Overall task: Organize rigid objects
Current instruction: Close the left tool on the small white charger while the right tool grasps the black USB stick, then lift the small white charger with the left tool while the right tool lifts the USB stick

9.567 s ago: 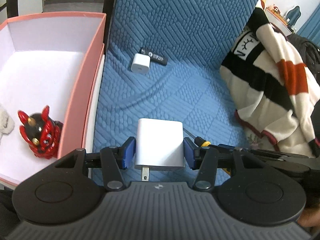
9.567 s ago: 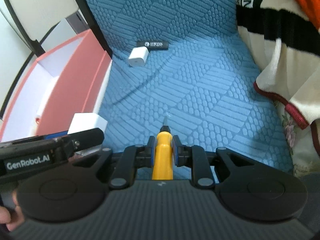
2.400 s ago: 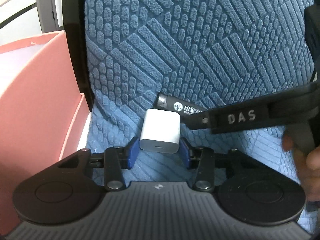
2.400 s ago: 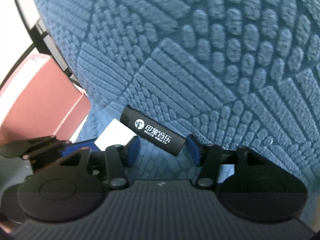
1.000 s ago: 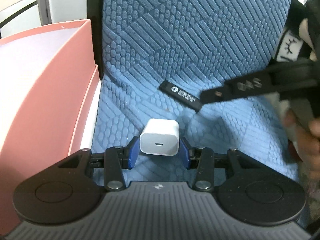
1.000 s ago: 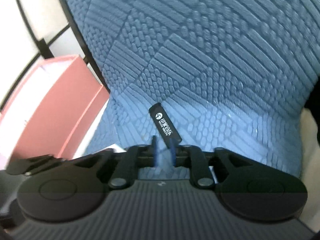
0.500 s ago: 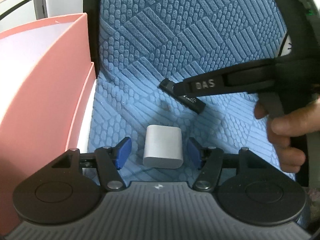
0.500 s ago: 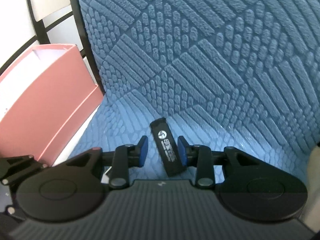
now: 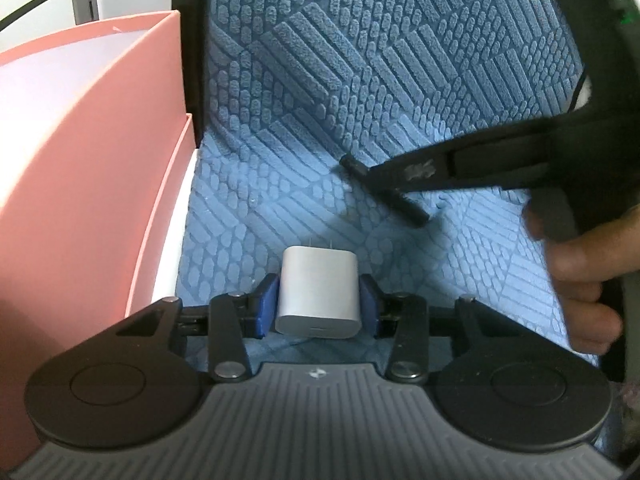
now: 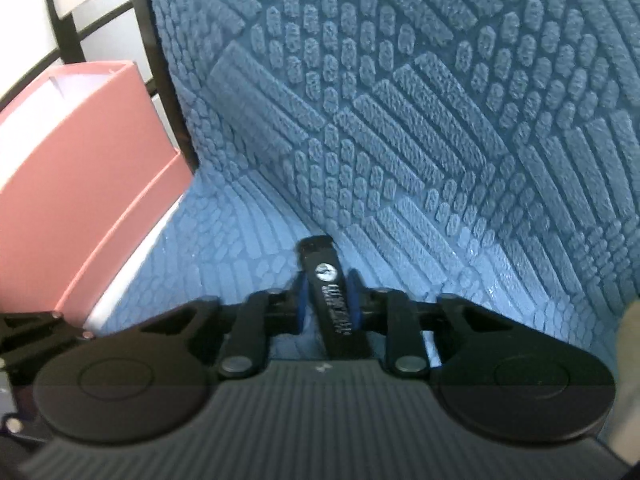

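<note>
Blue quilted upholstery fills both views, seat and upright back alike. The left wrist view alone shows the white charger, its two prongs pointing away from the camera, and a person's hand at the right edge wrapped round the handle of the right gripper, whose dark arm reaches in from the right. The right wrist view alone shows the white logo and lettering on the black stick, and a sliver of the other tool's black frame at the lower left edge.

Jaws of the left gripper have just closed, and their blue pads now press both flanks of the charger, which sits squarely between them with its port end toward the camera. In the right wrist view the right gripper has likewise just closed; its pads clamp the black stick, which lies lengthwise between them, its far end poking out ahead of the fingertips.

Left of both tools stands the pink box, its tall wall close beside the left gripper, with a white strip along its foot. Ahead of both the backrest rises steeply, just beyond the stick's far end. Bare seat fabric lies between the charger and the stick.
</note>
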### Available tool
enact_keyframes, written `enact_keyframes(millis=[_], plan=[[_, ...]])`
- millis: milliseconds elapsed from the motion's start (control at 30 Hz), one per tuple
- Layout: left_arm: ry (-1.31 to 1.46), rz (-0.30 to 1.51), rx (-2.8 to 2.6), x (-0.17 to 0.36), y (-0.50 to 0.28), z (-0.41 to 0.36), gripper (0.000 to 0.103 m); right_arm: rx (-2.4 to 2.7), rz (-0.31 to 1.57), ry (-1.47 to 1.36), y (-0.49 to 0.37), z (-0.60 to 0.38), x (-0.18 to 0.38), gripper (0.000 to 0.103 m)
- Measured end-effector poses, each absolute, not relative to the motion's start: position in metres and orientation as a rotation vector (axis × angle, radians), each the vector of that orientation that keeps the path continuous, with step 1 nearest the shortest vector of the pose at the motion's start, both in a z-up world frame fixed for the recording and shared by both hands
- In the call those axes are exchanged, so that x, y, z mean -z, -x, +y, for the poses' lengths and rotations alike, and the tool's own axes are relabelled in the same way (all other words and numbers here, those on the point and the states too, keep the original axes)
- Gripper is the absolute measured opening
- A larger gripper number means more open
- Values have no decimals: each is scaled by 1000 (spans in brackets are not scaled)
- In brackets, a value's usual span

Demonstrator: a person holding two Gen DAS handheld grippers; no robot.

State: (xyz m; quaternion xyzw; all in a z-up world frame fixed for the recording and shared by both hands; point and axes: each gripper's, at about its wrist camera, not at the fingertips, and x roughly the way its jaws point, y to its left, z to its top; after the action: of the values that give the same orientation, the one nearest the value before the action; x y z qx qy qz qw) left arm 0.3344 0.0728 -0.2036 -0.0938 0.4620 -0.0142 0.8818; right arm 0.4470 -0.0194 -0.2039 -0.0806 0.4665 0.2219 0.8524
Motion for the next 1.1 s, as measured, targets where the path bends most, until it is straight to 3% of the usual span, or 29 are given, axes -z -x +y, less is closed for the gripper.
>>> enact_keyframes(millis=[200, 633, 733, 833, 1100], plan=[[205, 977, 20, 200, -322, 76, 49, -397, 1055, 103, -433, -34, 202, 4], [211, 997, 13, 201, -289, 76, 49, -428, 901, -68, -422, -72, 177, 9], [192, 1002, 26, 204, -287, 75, 49, -449, 911, -43, -424, -69, 179, 15], [186, 996, 36, 205, -286, 74, 49, -468, 903, 4, -427, -60, 183, 29], [209, 1004, 39, 206, -286, 75, 49, -484, 904, 128, -439, -38, 202, 30]])
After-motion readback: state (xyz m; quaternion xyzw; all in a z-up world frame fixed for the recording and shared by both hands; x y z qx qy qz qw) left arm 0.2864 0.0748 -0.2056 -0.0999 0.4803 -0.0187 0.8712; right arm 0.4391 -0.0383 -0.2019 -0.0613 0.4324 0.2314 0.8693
